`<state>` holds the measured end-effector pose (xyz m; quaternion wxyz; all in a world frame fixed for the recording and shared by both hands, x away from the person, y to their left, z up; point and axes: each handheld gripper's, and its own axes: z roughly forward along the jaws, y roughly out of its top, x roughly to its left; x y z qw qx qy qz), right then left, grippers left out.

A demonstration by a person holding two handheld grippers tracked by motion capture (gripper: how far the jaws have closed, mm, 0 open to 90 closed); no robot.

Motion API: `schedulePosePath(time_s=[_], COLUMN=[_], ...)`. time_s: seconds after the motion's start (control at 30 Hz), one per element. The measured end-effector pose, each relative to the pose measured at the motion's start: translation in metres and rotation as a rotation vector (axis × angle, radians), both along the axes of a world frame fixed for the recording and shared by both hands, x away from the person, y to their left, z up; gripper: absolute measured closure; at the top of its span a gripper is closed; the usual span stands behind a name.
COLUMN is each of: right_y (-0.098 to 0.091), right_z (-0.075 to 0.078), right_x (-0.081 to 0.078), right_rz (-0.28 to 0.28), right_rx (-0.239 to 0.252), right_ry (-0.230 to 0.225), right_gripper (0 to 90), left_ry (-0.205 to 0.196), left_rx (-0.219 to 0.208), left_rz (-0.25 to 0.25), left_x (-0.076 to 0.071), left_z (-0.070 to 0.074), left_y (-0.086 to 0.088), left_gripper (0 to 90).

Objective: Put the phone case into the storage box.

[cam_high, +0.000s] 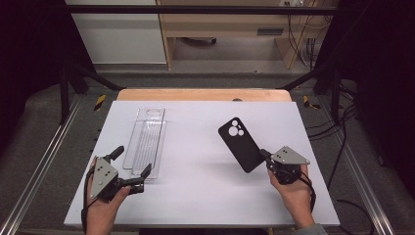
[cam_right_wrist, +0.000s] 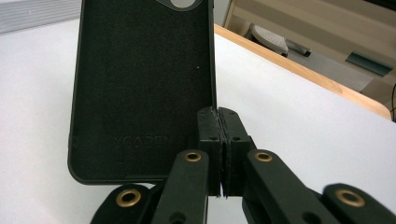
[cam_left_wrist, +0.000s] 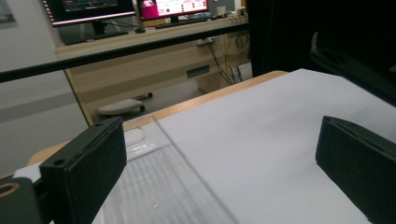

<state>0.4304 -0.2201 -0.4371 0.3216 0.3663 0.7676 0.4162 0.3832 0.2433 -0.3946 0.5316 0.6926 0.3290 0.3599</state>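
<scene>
Phone case (cam_high: 240,144): a black case with round camera cut-outs is being held off the table's right half, tilted, with its cut-out end pointing away from the person; in the right gripper view (cam_right_wrist: 140,88) its felt-like inside is facing the camera, with a faint brand name near the lower edge.
Table (cam_high: 205,200): a white board is lying over a wooden top whose far edge is showing as a tan strip; the middle stretch between the two hands is lying bare.
Surroundings: black frame bars (cam_high: 195,9) are crossing above the far side, a pale wooden desk (cam_high: 225,29) is standing behind them, and cables (cam_high: 342,127) are trailing down at the right; none of these is standing between the grippers and the things on the table.
Clear tray (cam_high: 145,142): a long transparent plastic packaging tray is lying flat on the table's left half, running away from the person; nothing is sitting in its ribbed well, and its far end is carrying a shaped recess.
Left gripper (cam_high: 131,165): its jaws are standing wide apart and holding nothing, sitting at the tray's near end; in the left gripper view (cam_left_wrist: 219,177) the tray (cam_left_wrist: 154,186) is lying below its left jaw.
Right gripper (cam_high: 264,155): its jaws are pressed together, clamping the case's side wall near the lower corner (cam_right_wrist: 218,140).
</scene>
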Motion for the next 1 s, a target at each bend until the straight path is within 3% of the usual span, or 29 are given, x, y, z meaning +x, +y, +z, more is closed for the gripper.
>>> schedulePosePath(time_s=[0.23,0.33,0.53,0.77,1.0], right_y=[0.005,0.004,0.001,0.001,0.003], right_z=[0.001,0.001,0.002,0.002,0.002], right_x=[-0.003,-0.004,-0.004,-0.005,-0.005], right_rz=[0.014,0.014,0.007,0.005,0.007], right_rx=[-0.013,-0.008,-0.009,-0.017,-0.033], right_ry=[-0.018,-0.022,-0.027,-0.038,-0.043], right_gripper=[89.3,89.2,89.2,89.3,89.2], left_ry=[0.016,0.042,0.059,0.085,0.106], left_rx=[0.018,0.026,0.070,0.075,0.113], left_rz=[-0.049,-0.063,-0.099,-0.132,-0.163], left_x=[0.013,0.018,0.028,0.036,0.043], left_z=[0.014,0.018,0.027,0.031,0.034], left_y=[-0.022,-0.032,-0.051,-0.068,-0.082], left_gripper=[1.5,1.6,1.4,1.6,1.8])
